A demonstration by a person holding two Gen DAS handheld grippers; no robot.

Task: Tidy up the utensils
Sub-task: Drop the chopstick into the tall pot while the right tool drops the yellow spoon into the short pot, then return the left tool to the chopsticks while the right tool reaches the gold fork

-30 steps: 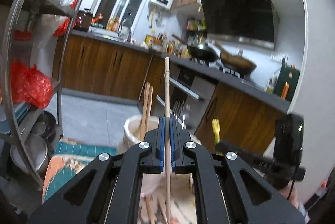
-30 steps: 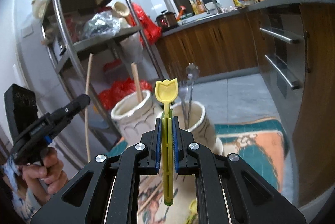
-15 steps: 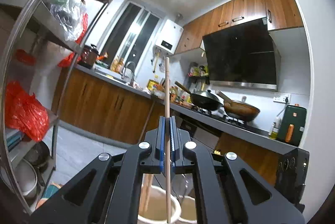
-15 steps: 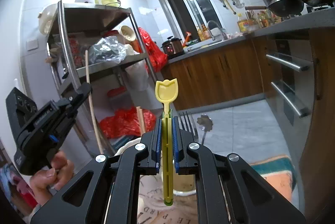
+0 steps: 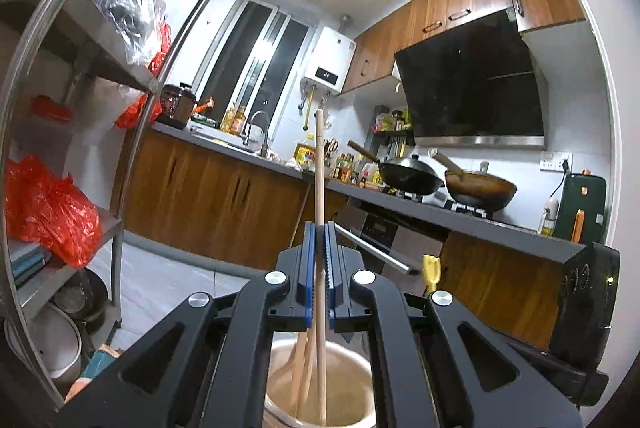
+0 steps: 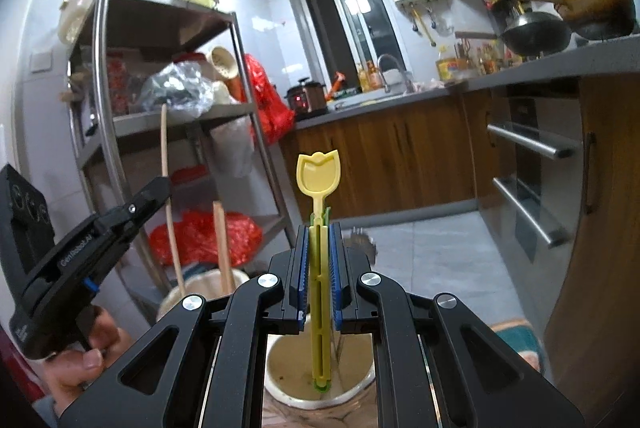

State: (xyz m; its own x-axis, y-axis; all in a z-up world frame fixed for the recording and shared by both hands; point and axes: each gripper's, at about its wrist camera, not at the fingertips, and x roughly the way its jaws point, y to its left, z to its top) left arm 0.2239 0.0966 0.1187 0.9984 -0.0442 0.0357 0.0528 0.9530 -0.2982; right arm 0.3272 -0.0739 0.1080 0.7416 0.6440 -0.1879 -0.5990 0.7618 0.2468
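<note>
My left jaws (image 5: 319,272) are clenched on a long wooden chopstick (image 5: 319,188), gripped partway along so it stands upright with its lower end already inside the mouth of the cream jar (image 5: 352,356) directly beneath me. I hold it vertical because that jar is narrow and already has other wooden sticks (image 5: 302,360) leaning in it — a tilted entry would likely catch on them or on the rim.

My right jaws (image 6: 319,268) are clamped on a yellow plastic spoon (image 6: 319,180), bowl end up and ahead of the jaws, green-tipped handle end down, just over the open mouth of a second jar (image 6: 360,384) below me. This one looks like the place for spoons and forks; a metal utensil (image 6: 362,242) pokes up just behind my right finger, though I cannot make out what it is.

From the right side I can see the left gripper off to my left, its stick over the neighbouring jar (image 6: 192,288) — so wood goes in one, the rest in the other.

Both pieces seem ready to lower and let go.
</note>
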